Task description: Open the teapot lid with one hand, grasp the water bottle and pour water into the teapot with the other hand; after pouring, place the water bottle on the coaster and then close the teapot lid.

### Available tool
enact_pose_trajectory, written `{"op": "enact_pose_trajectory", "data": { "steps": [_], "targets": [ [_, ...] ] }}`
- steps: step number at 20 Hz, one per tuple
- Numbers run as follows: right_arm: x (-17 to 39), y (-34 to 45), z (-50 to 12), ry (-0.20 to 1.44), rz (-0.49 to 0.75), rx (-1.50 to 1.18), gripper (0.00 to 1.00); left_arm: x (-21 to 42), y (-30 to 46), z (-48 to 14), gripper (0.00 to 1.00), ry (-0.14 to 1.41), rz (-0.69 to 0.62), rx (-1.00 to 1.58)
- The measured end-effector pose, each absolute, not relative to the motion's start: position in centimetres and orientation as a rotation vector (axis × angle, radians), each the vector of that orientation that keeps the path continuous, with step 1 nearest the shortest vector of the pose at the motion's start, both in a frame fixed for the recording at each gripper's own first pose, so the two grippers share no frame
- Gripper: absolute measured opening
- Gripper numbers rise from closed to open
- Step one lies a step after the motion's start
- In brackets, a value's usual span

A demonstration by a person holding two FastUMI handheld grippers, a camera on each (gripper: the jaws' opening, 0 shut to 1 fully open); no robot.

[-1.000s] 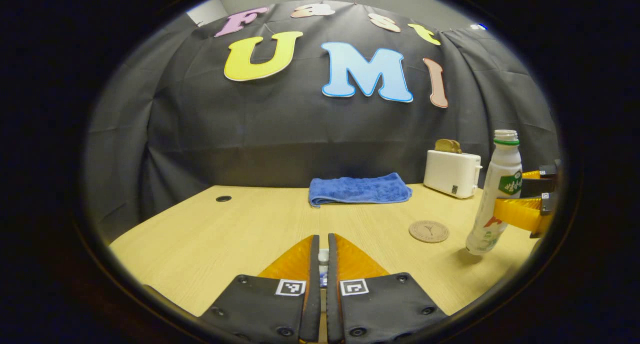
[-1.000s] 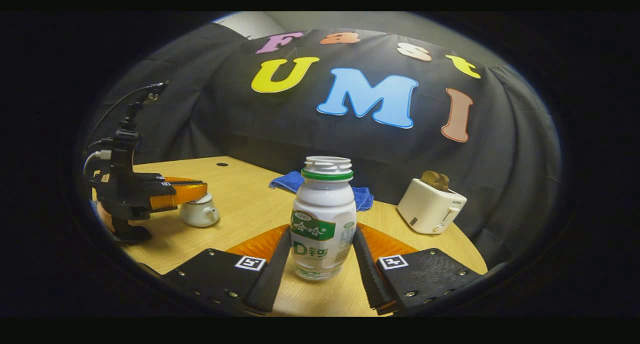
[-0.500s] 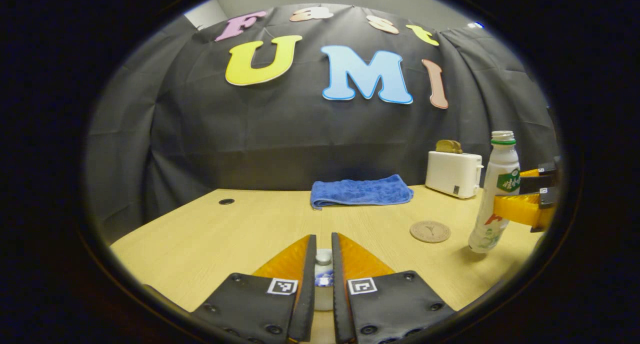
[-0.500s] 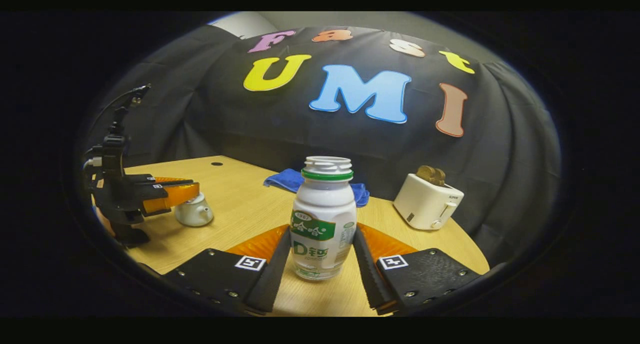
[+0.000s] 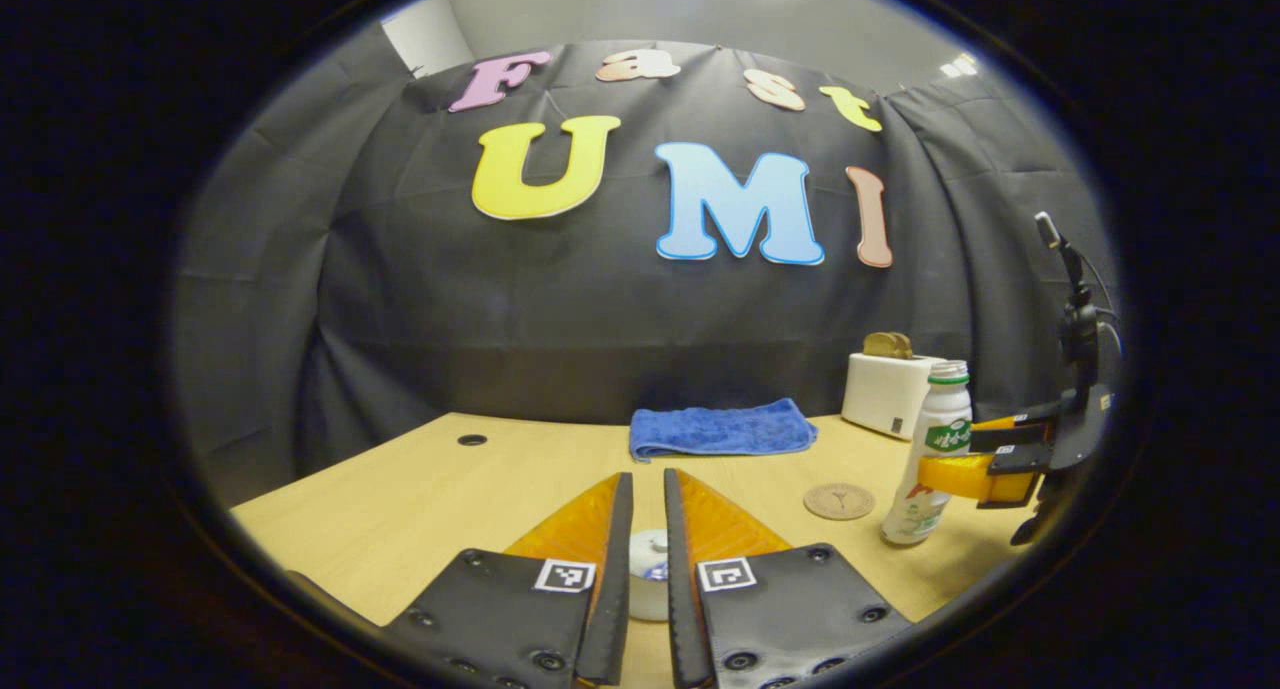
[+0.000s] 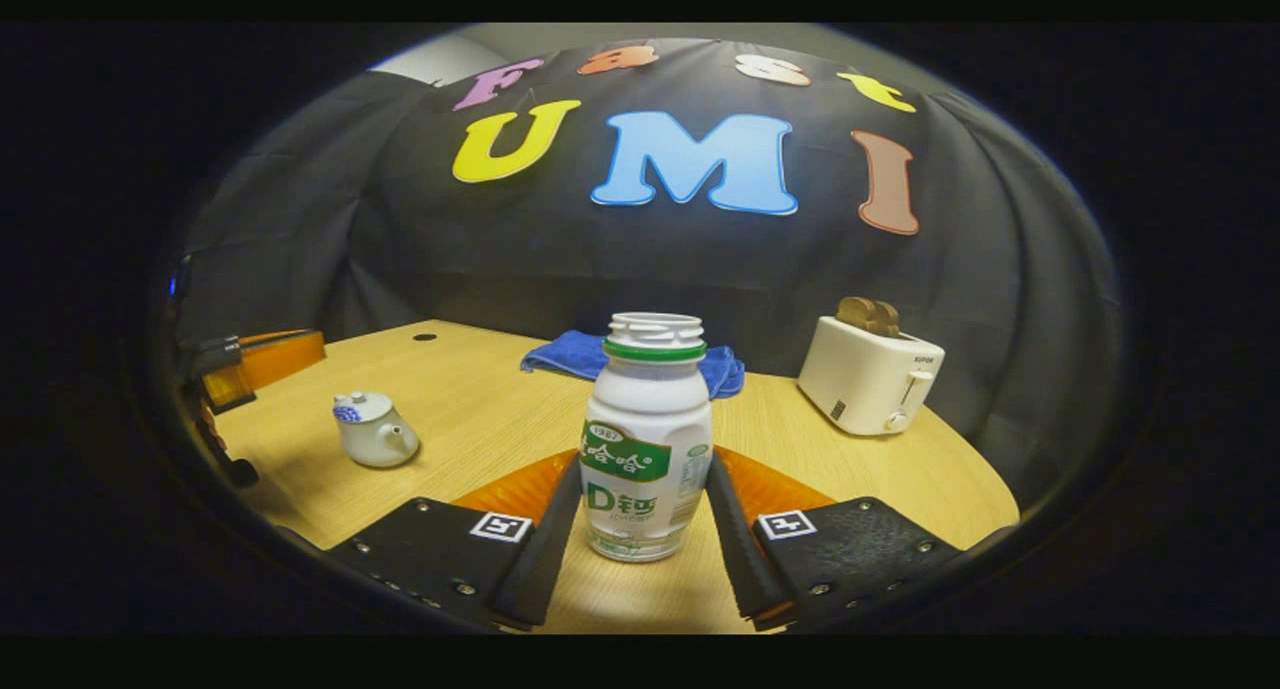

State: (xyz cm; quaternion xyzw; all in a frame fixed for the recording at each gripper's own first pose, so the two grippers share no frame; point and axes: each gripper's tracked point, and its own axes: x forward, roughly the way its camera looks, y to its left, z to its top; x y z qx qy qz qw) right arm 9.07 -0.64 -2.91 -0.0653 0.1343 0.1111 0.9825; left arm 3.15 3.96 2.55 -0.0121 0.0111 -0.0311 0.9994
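A small white teapot [image 6: 372, 431] with blue markings stands on the table at the left, its lid on. The teapot [image 5: 648, 569] also shows low between my own fingers in the left gripper view. My left gripper [image 5: 647, 479] is open with a narrow gap, and in the right gripper view the left gripper [image 6: 300, 354] sits apart from the pot. My right gripper [image 6: 642, 464] is shut on an uncapped white water bottle [image 6: 645, 439], held upright. The bottle [image 5: 930, 459] is just right of the round coaster [image 5: 838, 501], with the right gripper [image 5: 945, 472] around it.
A folded blue towel [image 5: 722, 429] lies at the back of the wooden table [image 5: 420, 479]. A white toaster [image 6: 868, 374] with bread in it stands at the back right. A small dark hole [image 5: 471, 439] is in the tabletop at the back left.
My left gripper opened off the teapot lid's knob and drew back from the pot, leaving the lid on. The right gripper kept hold of the bottle, which now stands straighter.
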Motion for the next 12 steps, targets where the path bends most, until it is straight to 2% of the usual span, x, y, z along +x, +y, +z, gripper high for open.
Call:
{"op": "enact_pose_trajectory", "data": {
  "steps": [8,12],
  "targets": [
    [9.6,-1.3,-3.0,0.274,0.177,-0.104,0.68,1.6,6.4,3.5,0.31,0.019,-0.040,-0.094],
    [9.7,-1.9,-3.0,0.278,0.150,-0.090,0.71,1.5,6.4,3.4,0.28,0.022,-0.043,-0.098]
  ]
}}
